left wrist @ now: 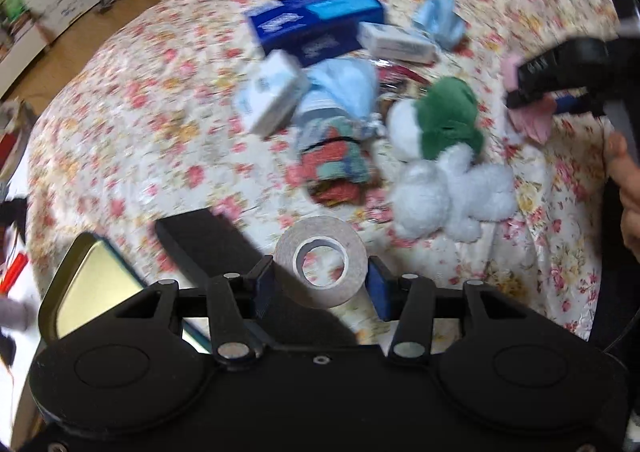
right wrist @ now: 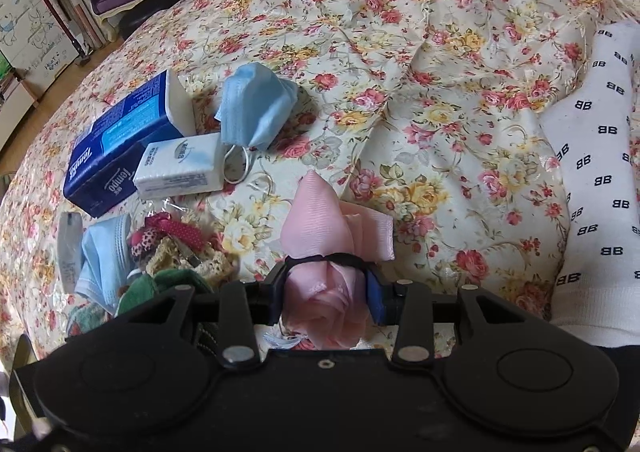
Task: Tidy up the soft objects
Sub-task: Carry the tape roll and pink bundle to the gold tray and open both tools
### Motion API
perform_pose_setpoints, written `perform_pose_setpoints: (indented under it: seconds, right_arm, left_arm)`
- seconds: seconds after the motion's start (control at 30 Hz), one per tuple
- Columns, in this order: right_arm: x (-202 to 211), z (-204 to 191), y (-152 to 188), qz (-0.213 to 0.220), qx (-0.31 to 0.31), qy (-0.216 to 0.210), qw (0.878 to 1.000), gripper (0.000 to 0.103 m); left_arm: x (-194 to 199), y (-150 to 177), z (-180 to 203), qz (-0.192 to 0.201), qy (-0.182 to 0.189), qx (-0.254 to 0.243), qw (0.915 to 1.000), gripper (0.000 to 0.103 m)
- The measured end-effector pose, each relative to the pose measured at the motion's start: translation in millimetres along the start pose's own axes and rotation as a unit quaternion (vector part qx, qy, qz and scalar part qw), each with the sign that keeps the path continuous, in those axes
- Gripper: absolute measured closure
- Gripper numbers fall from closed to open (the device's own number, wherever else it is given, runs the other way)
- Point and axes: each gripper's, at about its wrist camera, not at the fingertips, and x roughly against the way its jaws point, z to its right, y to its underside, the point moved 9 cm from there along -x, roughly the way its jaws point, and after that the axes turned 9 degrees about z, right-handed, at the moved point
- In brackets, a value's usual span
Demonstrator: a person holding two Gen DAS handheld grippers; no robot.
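Pink ribbon bow (right wrist: 334, 248): pinched between the jaws of the right gripper (right wrist: 326, 294), raised off the floral tablecloth (right wrist: 440, 64); its loops stick forward past the fingertips, a dark band round its waist.
Right gripper: closed on the bow; the left view shows it carried to the right of the clutter.
Left gripper (left wrist: 320, 284): jaws spread, flanking a tape roll (left wrist: 321, 267) without clearly touching it; nothing held.
Step in hand: likely carrying the bow to a sorting spot. Keep the pinch on the banded waist, since the satin looks slippery, and lift clear before travelling.
Just left of the bow: leopard-and-red hair ties (right wrist: 168, 236), a folded blue cloth (right wrist: 102, 256), the green-and-white plush toy (left wrist: 440, 156).
Further left of the bow: small white tissue pack (right wrist: 180, 170), blue Tempo tissue box (right wrist: 120, 144), crumpled blue face mask (right wrist: 256, 108).
Open room: bare cloth ahead and right of the bow, wrinkled.
Edges: white patterned fabric (right wrist: 600, 180) at right of the bow; table edge falls away far left.
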Motion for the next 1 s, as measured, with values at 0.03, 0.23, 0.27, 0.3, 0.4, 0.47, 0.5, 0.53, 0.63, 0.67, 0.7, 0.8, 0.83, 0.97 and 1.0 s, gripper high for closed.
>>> perform_pose_setpoints:
  seconds: [0.03,0.23,0.27,0.3,0.4,0.47,0.5,0.53,0.63,0.67,0.7,0.8,0.83,0.97,1.0]
  right_arm:
    - [1,0,1,0.001,0.002,0.002,1.000,0.064]
    - [25,-10,4,0.027,0.023,0.009,0.999,0.064]
    - [32,-13,5,0.033,0.026,0.007,0.999,0.064]
    - [40,-18,7,0.039,0.029,0.003,0.999,0.064]
    - [65,-39,14,0.053,0.045,-0.014,0.997,0.064]
    - [82,-59,22,0.060,0.066,-0.025,0.996,0.064]
    - [90,-70,27,0.064,0.077,-0.033,0.994,0.064]
    - [99,-82,32,0.066,0.088,-0.042,0.993,0.064]
    - [121,-121,52,0.063,0.124,-0.075,0.987,0.064]
    - [128,-135,59,0.061,0.136,-0.088,0.985,0.064]
    - [135,-147,67,0.058,0.148,-0.101,0.982,0.064]
    - [154,-185,92,0.050,0.181,-0.136,0.973,0.064]
    - [159,-198,101,0.045,0.191,-0.147,0.969,0.064]
    - [175,-244,137,0.017,0.229,-0.189,0.955,0.064]
    - [179,-256,146,0.012,0.238,-0.198,0.951,0.064]
  left_arm:
    - [4,2,-9,0.000,-0.004,0.011,0.9999,0.055]
    - [16,22,-72,-0.009,-0.043,0.080,0.9958,0.055]
    - [17,27,-84,-0.011,-0.053,0.090,0.9945,0.055]
    - [16,32,-96,-0.015,-0.062,0.101,0.9929,0.055]
    - [16,47,-132,-0.023,-0.089,0.130,0.9873,0.055]
    - [17,57,-154,-0.026,-0.106,0.148,0.9830,0.055]
    - [17,62,-166,-0.027,-0.114,0.156,0.9808,0.055]
    - [17,66,-176,-0.028,-0.121,0.165,0.9785,0.055]
    - [13,80,-202,-0.035,-0.139,0.188,0.9716,0.055]
    - [12,84,-210,-0.037,-0.145,0.194,0.9695,0.055]
    - [10,87,-217,-0.039,-0.151,0.199,0.9676,0.055]
    - [4,97,-237,-0.045,-0.169,0.204,0.9631,0.055]
    - [3,100,-242,-0.047,-0.174,0.205,0.9620,0.055]
    - [-9,106,-261,-0.053,-0.173,0.211,0.9605,0.055]
    - [-12,107,-266,-0.055,-0.173,0.213,0.9602,0.055]
